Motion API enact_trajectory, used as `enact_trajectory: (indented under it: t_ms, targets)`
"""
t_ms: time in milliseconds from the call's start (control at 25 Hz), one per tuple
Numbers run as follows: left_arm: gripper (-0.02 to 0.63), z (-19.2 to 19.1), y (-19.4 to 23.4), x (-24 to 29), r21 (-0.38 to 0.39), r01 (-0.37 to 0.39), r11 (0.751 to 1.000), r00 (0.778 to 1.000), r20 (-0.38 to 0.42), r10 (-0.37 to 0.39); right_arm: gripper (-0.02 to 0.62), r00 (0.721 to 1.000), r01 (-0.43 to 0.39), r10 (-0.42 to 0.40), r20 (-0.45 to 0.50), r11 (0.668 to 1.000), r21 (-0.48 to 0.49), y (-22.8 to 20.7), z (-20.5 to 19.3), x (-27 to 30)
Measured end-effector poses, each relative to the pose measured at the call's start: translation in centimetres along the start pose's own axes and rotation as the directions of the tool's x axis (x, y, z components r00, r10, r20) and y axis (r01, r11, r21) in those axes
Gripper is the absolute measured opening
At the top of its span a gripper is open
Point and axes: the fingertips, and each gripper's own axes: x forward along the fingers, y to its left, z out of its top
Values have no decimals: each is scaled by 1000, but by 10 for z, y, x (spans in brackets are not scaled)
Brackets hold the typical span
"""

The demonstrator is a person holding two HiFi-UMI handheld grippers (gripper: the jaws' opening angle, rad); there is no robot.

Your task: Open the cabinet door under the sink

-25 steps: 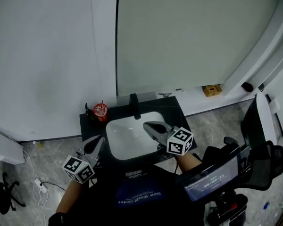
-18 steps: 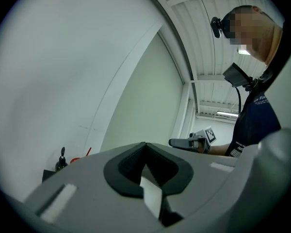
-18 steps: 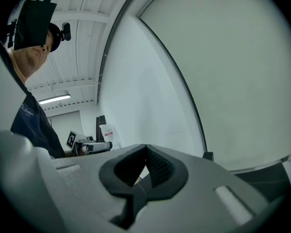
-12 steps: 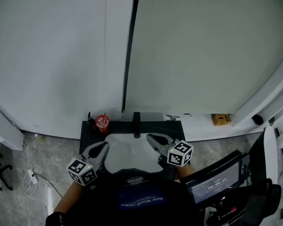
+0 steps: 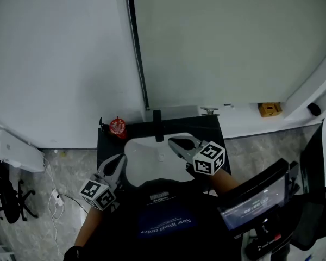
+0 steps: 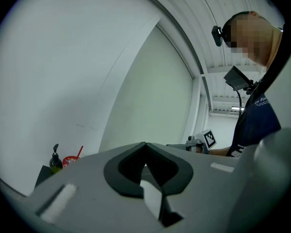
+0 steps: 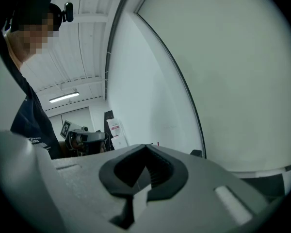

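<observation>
- Cabinet door sits below the sink (image 5: pixel 152 154), probably hidden behind the person's body in the head view.
- Left tongs (image 5: pixel 120 159) and right tongs (image 5: pixel 173 142) are both pressed together, empty.
- Risk: lowered blind, closed tongs may knock the table (image 5: pixel 105 143) edge or slip off the door.
- Count: two tongs, one sink, one faucet (image 5: pixel 157 125), one red cup (image 5: pixel 118 127).

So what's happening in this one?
A person stands at a white sink set in a black counter, holding a tool in each hand above it. The left tool and right tool are both shut and empty. The cabinet door below is hidden by the person's body; nothing is touched yet.
</observation>
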Motion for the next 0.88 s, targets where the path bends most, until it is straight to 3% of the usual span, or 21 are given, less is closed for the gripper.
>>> enact_trajectory:
  t_ms: [120, 400, 880]
  targets:
    - [2, -3, 9, -6, -23, -18, 1000, 1000, -3, 18, -2, 1000, 0, 0, -12, 1000, -1, 3, -4, 4]
    - [2, -3, 3, -2, -16, 30, 999, 1000, -4, -30, -2, 1000, 13, -14, -14, 1000, -17, 13, 1, 2]
    - [2, -4, 8, -10, -21, 38, 999, 999, 0, -38, 0, 1000, 24, -25, -17, 999, -30, 19, 1, 4]
